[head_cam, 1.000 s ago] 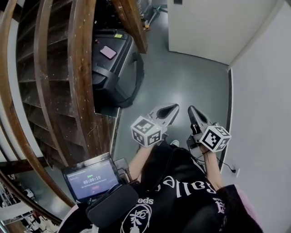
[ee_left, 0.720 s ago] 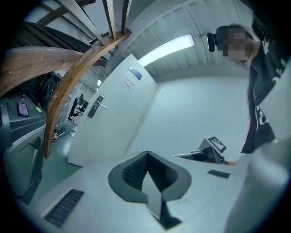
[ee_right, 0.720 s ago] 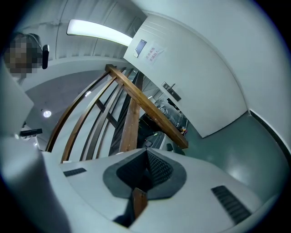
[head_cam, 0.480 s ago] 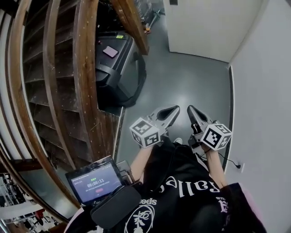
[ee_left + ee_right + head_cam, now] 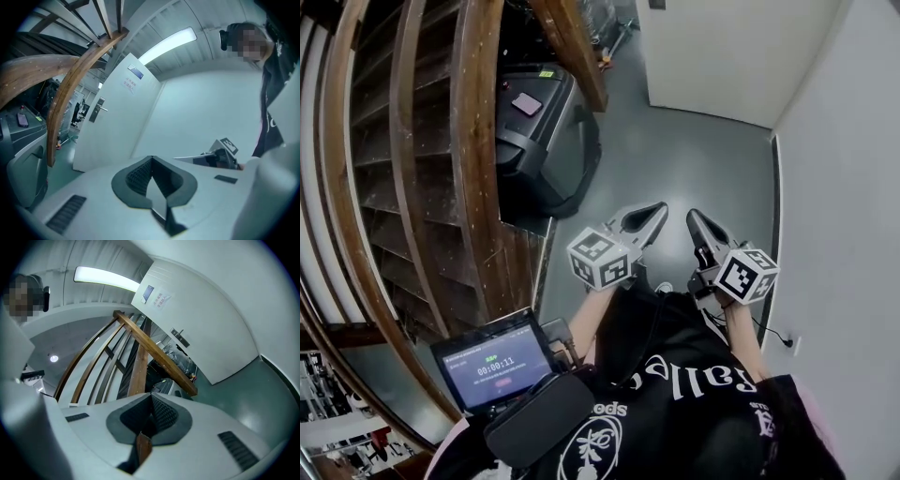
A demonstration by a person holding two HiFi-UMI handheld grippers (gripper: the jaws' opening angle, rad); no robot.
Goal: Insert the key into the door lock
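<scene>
**Entry: two closed claws, white door across the floor, no key in sight**

**Left claw** (image 5: 152,157): jaws closed, tips meeting. Its own view shows nothing between the pads. It touches nothing and is held in the air in front of the person's body.

**Right claw** (image 5: 152,393): jaws likewise closed tip to tip, nothing seen gripped. A brown patch low in the gap reads as a reflection of woodwork, not a held thing. It hangs just beside the left claw, apart from it.

**Key**: not found in any view, neither in a claw, nor on the floor (image 5: 694,169), nor anywhere else that shows.

**Door** (image 5: 117,122): white, closed, well apart from both claws across bare floor.

**Handle plate** (image 5: 95,112): sits on the door's left edge as the left gripper view shows it.

**Door lock**: too small to tell from the plate, and whether a key sits in it cannot be read.

**Surroundings**: wooden staircase (image 5: 441,169) at the person's left; a lit screen (image 5: 492,366) at chest level.

**Step in hand (judgement)**: unsettled. Closed, keyless claws far from the door fit a stage where the key lies somewhere out of view and is yet to be taken up. They fit equally one where the key already sits in the lock and the claws stand away from it.

**Next move (judgement)**: it depends on which holds, so none is entered. Any work at the lock would call for closing the gap to the door and a fine, level line-up with the plate.
</scene>
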